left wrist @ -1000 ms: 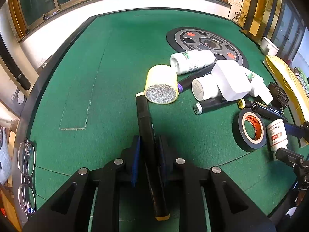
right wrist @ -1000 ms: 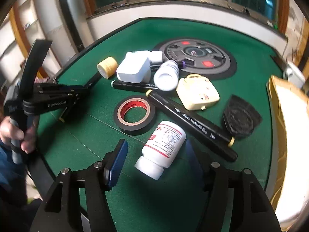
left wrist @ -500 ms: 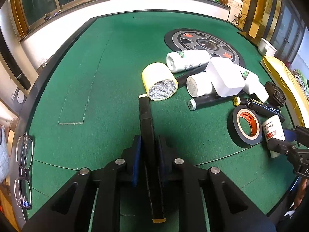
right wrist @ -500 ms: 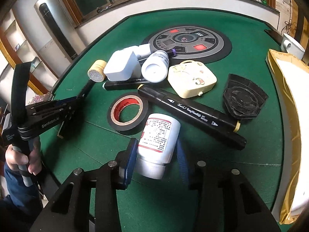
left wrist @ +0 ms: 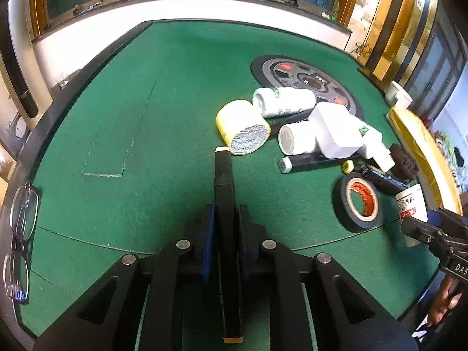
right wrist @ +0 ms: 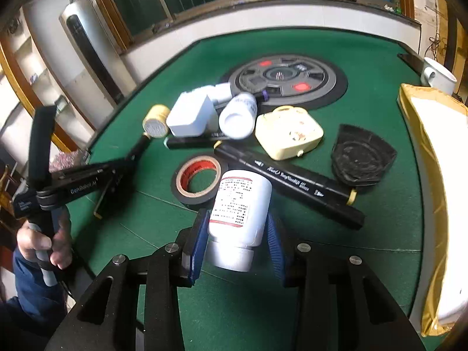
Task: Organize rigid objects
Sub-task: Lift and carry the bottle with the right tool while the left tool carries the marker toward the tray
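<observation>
We see the left gripper (left wrist: 223, 228) pinching a stiff, light marker (left wrist: 223, 193) mid-barrel, near the table's (left wrist: 117, 117) left. The right gripper (right wrist: 237, 234) clamps a smooth, probably slippery bottle (right wrist: 241, 199) low on its body, above the cap.

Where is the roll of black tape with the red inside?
The black tape roll lies flat on the green table, left of centre in the right wrist view. It sits just beyond the white pill bottle and beside the long black marker.

left gripper (left wrist: 223, 228) clamps black marker (left wrist: 223, 193) | tape roll (left wrist: 361, 201) right
</observation>
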`<control>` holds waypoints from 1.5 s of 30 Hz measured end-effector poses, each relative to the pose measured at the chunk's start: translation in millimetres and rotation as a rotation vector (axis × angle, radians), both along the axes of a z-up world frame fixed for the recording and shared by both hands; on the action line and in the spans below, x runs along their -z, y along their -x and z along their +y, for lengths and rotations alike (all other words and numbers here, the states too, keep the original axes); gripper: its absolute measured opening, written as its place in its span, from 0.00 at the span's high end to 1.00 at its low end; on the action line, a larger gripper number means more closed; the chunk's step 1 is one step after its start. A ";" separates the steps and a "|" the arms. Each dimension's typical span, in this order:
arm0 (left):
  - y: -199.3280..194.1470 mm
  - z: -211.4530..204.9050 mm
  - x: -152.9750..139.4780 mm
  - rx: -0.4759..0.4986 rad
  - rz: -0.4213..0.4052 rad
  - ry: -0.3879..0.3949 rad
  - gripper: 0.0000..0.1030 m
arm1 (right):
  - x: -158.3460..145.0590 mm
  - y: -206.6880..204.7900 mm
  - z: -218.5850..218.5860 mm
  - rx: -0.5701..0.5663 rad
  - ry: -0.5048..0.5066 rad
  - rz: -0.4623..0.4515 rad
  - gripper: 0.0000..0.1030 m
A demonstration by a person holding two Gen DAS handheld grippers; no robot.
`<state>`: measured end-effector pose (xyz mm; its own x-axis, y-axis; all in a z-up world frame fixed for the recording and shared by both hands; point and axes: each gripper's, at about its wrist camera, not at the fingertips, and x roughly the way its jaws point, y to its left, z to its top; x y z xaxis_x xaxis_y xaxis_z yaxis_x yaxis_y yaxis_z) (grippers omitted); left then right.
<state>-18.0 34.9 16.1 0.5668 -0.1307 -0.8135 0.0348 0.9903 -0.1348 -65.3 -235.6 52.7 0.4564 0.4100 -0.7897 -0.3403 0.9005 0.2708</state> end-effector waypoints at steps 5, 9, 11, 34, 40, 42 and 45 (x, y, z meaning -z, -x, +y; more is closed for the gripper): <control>9.7 -5.6 -13.5 0.016 -0.034 0.029 0.88 | -7.9 3.9 -2.6 -0.005 -0.033 -0.027 0.66; 15.2 -10.5 -26.0 0.007 -0.072 0.068 0.88 | -15.9 5.0 -0.4 -0.033 -0.060 -0.075 0.66; 19.5 -15.0 -34.5 0.000 -0.101 0.081 0.88 | -18.8 3.4 2.1 -0.047 -0.075 -0.087 0.66; 45.5 -55.8 -90.2 0.090 -0.255 0.118 0.88 | -46.2 12.8 -9.7 -0.022 -0.118 -0.161 0.66; 41.0 -78.9 -98.7 0.165 -0.264 0.137 0.88 | -51.4 16.4 -40.5 0.057 -0.114 -0.172 0.66; 39.9 -86.2 -101.7 0.187 -0.267 0.143 0.88 | -53.9 19.4 -50.3 0.083 -0.119 -0.178 0.66; 40.1 -97.3 -105.7 0.218 -0.264 0.157 0.88 | -56.9 25.3 -64.7 0.115 -0.126 -0.182 0.66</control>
